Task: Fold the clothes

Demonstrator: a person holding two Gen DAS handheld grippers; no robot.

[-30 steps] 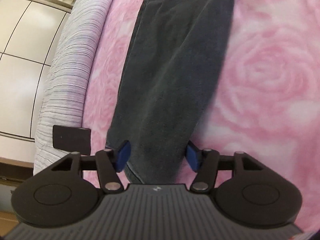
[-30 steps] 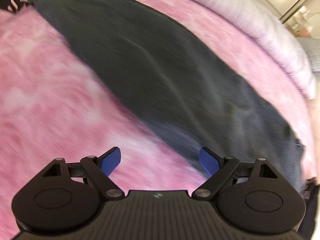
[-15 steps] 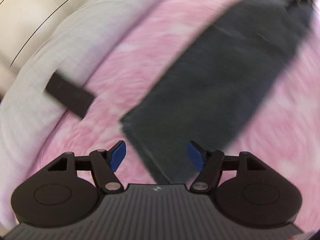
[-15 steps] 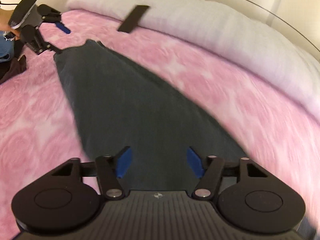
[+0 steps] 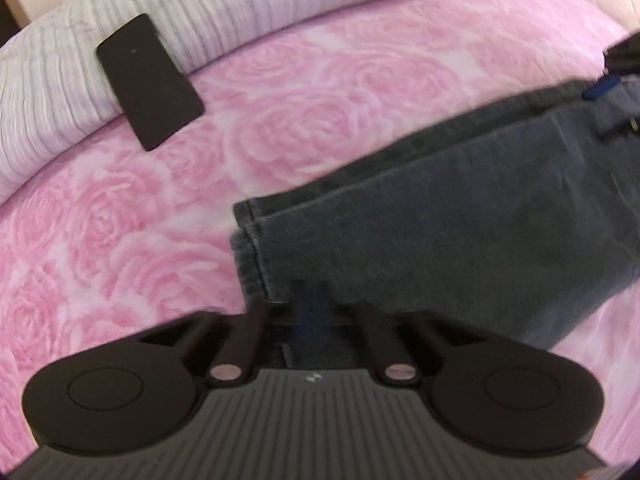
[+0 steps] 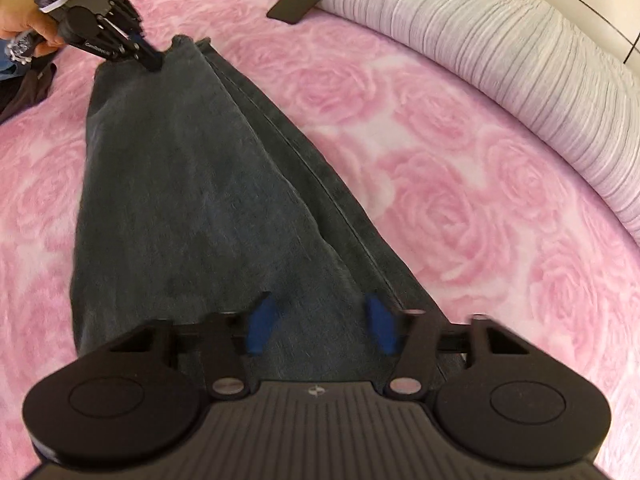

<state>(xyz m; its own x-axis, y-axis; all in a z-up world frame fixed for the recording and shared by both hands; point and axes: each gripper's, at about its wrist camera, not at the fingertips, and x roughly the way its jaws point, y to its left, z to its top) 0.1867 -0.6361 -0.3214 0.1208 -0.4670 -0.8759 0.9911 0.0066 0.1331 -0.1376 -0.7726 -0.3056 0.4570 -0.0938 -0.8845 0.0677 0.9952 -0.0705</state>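
Dark grey jeans [image 6: 192, 200] lie folded lengthwise on a pink rose blanket [image 6: 460, 200]. In the left wrist view my left gripper [image 5: 312, 304] is shut on the hem end of the jeans [image 5: 460, 232], its blue pads blurred together over the cloth. The right wrist view shows that same left gripper [image 6: 154, 62] pinching the far hem. My right gripper [image 6: 320, 322] hovers over the wide near end. Its jaws are closing, with denim lying between the blue pads, which stand apart.
A flat black phone-like slab [image 5: 148, 80] leans against a white striped quilt roll [image 5: 260, 4] along the bed's far side. A person's hand [image 6: 24, 20] holds the left gripper. Another dark garment [image 6: 28, 88] lies at the left edge.
The left jaws have closed onto the jeans' hem and that gripper has rolled and shifted. The right gripper slid along the jeans to their wide end, and its jaws have narrowed.
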